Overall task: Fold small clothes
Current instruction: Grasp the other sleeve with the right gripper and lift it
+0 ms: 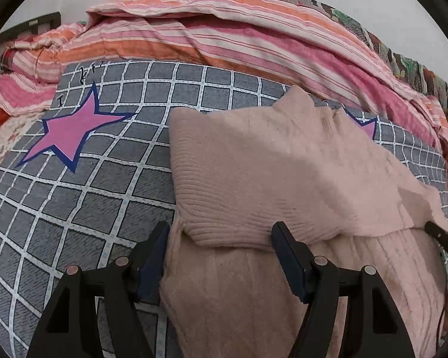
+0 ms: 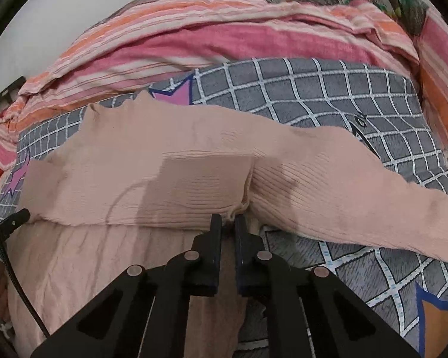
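Folding is under way: a pink sweater (image 1: 268, 164) is spread across the middle of both views, its upper half already doubled down over the lower part. In the right wrist view the right gripper (image 2: 227, 222) is pressed together, pinching the sweater's folded edge at lower centre, where the sleeve (image 2: 358, 203) branches off to the right. In the left wrist view the left gripper (image 1: 221, 232) is spread, its jaws straddling the folded edge at the bottom without pressing it. The next move probably calls for the left jaws to be closed on that edge, so both sides can be lifted together. A grey checked sheet (image 1: 104, 179) with pink stars is seen beneath, striped bedding (image 1: 224, 35) is piled behind, and a pale wall fills the top.
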{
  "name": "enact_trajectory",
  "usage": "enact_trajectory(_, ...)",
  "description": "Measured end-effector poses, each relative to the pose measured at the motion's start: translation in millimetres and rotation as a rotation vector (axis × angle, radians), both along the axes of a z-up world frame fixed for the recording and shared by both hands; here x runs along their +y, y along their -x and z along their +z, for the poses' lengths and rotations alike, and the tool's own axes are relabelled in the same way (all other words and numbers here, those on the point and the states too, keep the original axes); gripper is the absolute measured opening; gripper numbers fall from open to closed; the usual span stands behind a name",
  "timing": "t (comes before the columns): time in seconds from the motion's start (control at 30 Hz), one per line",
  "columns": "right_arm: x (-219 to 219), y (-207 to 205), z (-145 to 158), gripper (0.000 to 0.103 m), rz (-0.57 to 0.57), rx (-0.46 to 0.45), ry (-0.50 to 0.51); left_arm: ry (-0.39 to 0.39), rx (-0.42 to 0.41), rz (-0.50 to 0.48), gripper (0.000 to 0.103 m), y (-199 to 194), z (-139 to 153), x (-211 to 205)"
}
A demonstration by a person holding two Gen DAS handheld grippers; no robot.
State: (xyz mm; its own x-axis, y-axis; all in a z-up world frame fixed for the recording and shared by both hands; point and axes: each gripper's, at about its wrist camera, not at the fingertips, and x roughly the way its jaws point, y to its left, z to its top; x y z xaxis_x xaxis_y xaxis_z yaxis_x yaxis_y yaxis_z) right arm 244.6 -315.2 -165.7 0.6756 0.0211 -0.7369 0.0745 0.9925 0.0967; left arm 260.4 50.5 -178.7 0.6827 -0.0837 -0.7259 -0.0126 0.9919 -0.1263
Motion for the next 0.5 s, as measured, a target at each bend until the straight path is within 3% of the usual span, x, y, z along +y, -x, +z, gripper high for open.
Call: enact_trajectory(0.5, 4.6, 9.7, 3.9, 0.017, -0.005, -0.041, 0.010, 0.013, -0.010, -0.003, 0.072, 3.6, 1.3, 1.0)
